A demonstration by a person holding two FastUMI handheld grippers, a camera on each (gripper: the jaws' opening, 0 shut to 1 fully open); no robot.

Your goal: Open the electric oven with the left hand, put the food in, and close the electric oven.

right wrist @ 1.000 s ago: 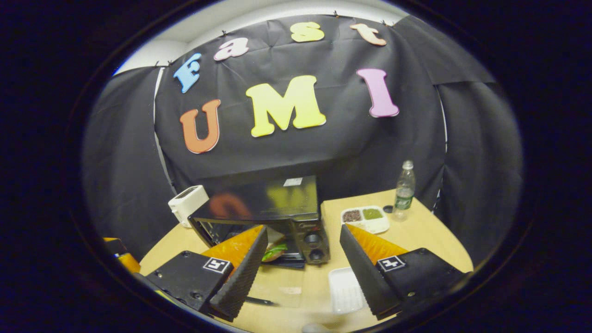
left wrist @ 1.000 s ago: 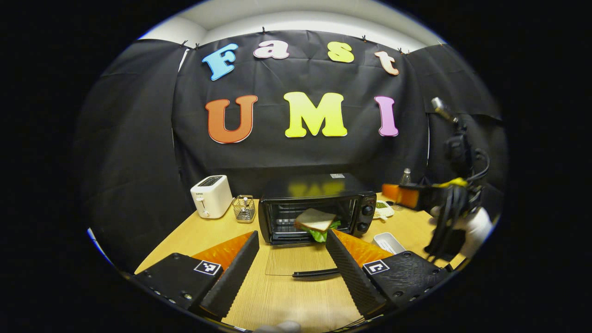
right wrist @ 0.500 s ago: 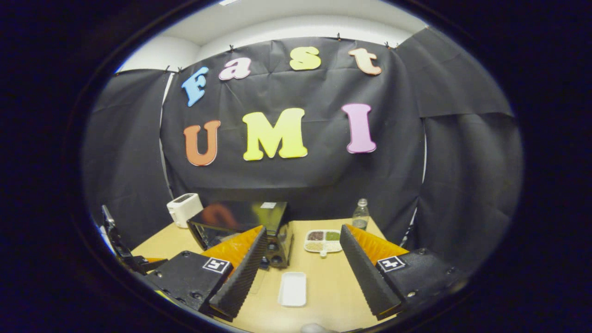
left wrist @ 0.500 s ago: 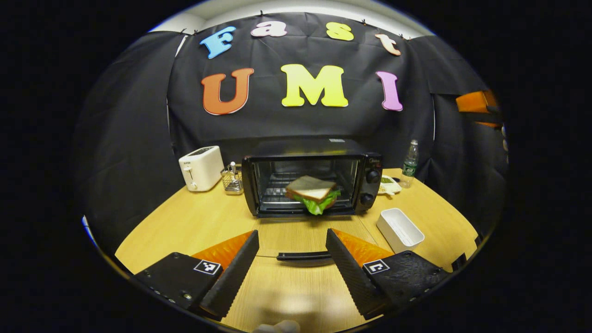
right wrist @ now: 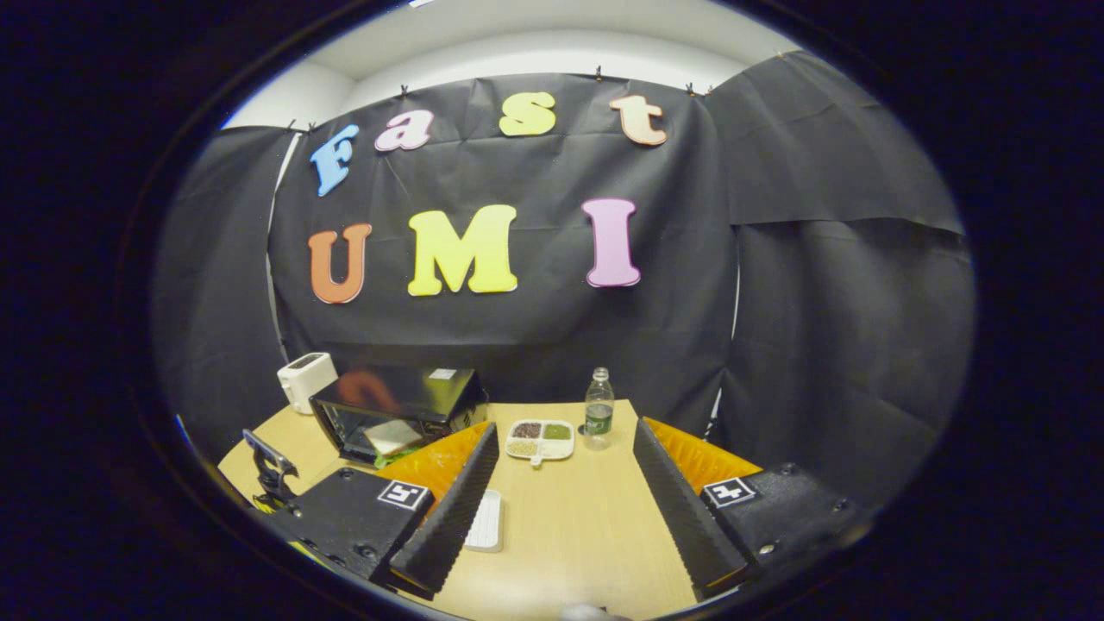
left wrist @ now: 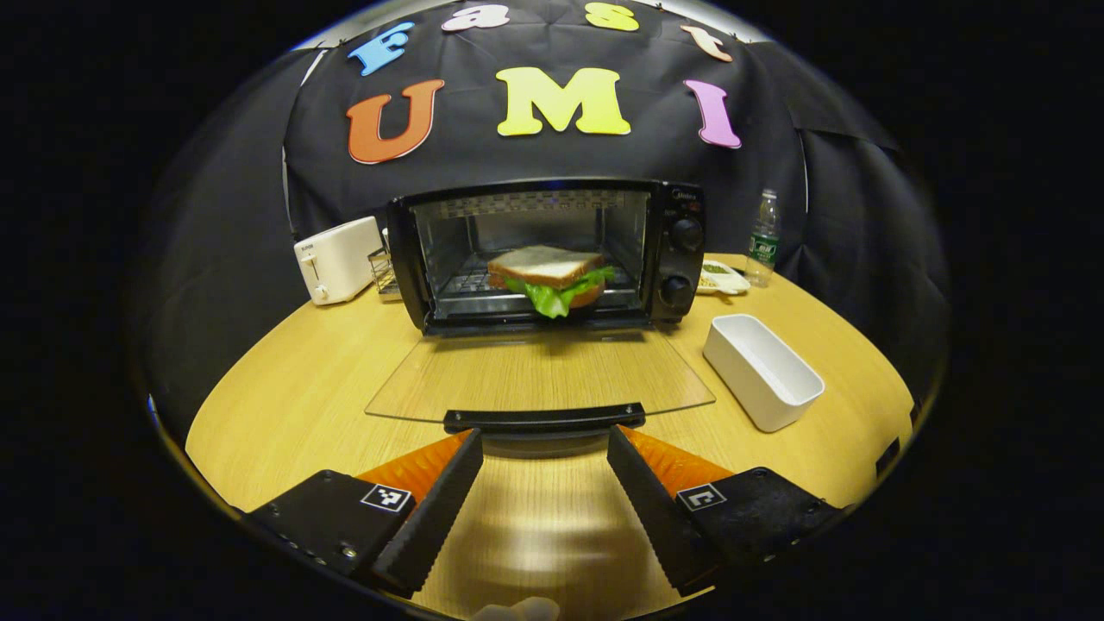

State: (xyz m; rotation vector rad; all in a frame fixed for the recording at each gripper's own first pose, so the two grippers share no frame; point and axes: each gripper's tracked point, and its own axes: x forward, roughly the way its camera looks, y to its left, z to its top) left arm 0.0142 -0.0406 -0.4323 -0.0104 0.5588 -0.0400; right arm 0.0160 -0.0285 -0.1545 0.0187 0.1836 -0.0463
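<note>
Our left gripper (left wrist: 543, 448) hung wide and empty just short of the door handle (left wrist: 543, 420), the glass door (left wrist: 539, 375) lying flat open on the table (left wrist: 285, 388). Beyond it the sandwich (left wrist: 548, 274) sat on the oven (left wrist: 552, 250) rack, so we judged opening and loading done, closing left. Our right gripper (right wrist: 561, 470) was wide too, holding nothing, well back from the oven near the table's front edge.

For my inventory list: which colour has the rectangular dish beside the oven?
White; the rectangular dish shows best in the left gripper view.
</note>
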